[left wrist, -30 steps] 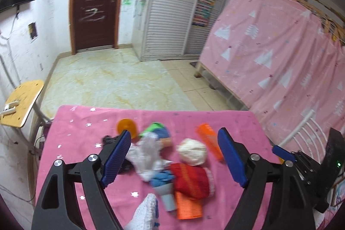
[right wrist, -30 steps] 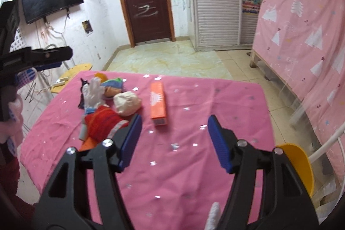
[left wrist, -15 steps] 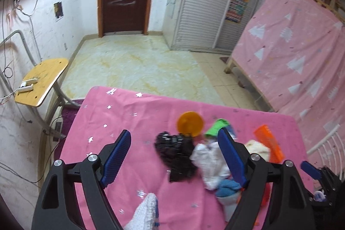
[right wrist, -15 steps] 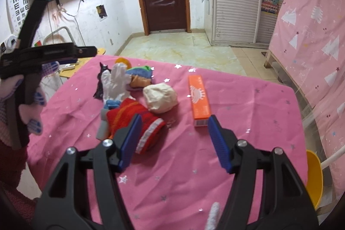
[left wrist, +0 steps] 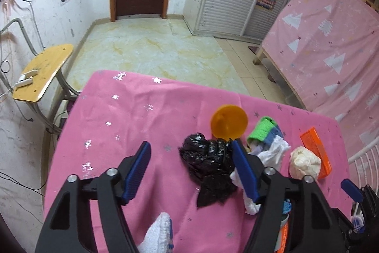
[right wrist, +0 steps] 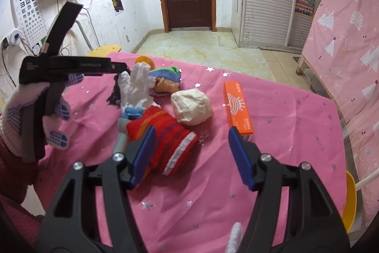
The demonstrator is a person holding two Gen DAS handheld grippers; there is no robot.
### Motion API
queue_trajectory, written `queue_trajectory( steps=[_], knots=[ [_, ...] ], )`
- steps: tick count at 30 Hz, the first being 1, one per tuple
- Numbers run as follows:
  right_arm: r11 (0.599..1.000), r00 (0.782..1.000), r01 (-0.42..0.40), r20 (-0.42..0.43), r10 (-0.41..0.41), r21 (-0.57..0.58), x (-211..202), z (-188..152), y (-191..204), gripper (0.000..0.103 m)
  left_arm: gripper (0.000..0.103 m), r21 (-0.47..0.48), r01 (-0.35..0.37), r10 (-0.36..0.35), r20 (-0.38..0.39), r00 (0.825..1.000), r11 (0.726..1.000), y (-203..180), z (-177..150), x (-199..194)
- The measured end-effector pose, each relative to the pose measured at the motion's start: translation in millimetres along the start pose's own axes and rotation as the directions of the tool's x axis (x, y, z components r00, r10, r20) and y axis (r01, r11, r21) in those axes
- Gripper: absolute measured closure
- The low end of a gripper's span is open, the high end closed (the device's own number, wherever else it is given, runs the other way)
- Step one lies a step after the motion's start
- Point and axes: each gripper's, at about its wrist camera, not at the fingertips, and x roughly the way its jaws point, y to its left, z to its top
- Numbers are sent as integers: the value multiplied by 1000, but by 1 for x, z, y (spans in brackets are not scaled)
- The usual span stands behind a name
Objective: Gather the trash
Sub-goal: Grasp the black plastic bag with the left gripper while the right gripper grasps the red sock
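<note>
While both tongs, left tongs (left wrist: 190, 170) and right tongs (right wrist: 191, 154), hang spread and empty, the crumpled black plastic bag (left wrist: 209, 166) lies on the pink tabletop (left wrist: 132, 115), beside the orange lid (left wrist: 229, 121). Likely light, limp, slippery; pinch a bunched fold.

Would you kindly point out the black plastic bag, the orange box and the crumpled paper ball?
black plastic bag (left wrist: 208, 165), left wrist view, crumpled middle.
orange box (right wrist: 238, 107), right wrist view, top face.
crumpled paper ball (right wrist: 191, 106), right wrist view, centre.

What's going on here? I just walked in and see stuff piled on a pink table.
A person holds a gripper in each hand over a pink table with scattered trash. The left gripper is open, hovering beside a crumpled black bag. The right gripper is open above a red sock. Nothing is grasped.
</note>
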Motion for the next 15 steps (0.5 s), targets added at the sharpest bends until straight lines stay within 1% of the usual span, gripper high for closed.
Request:
queue_trajectory(
  steps=[4,5,6,8,10,15],
  knots=[
    [1000,1000,-6,-5,6,-9,0,-1,4,42,52,-5,37,-37,-25,999,999,-2,-5,8],
    [1000,1000,-8,-6,8,-10,0,-2,4,42,56,-12,54,-55,-33,998,998,-2,-7,10],
    [1000,1000,-9,-6,9,-10,0,-2,5,42,68,-16,71,-72,-38,997,997,-2,-9,11],
    [1000,1000,-11,-7,11,-11,0,-2,5,42,80,-17,96,-96,-43,994,995,-4,-13,11],
    [1000,1000,-13,-10,13,-12,0,-3,6,42,83,-5,88,-88,-24,996,996,-7,-17,7],
    [1000,1000,-21,-10,21,-16,-2,-5,7,42,83,-13,102,-102,17,995,995,-7,-19,-11]
  ],
)
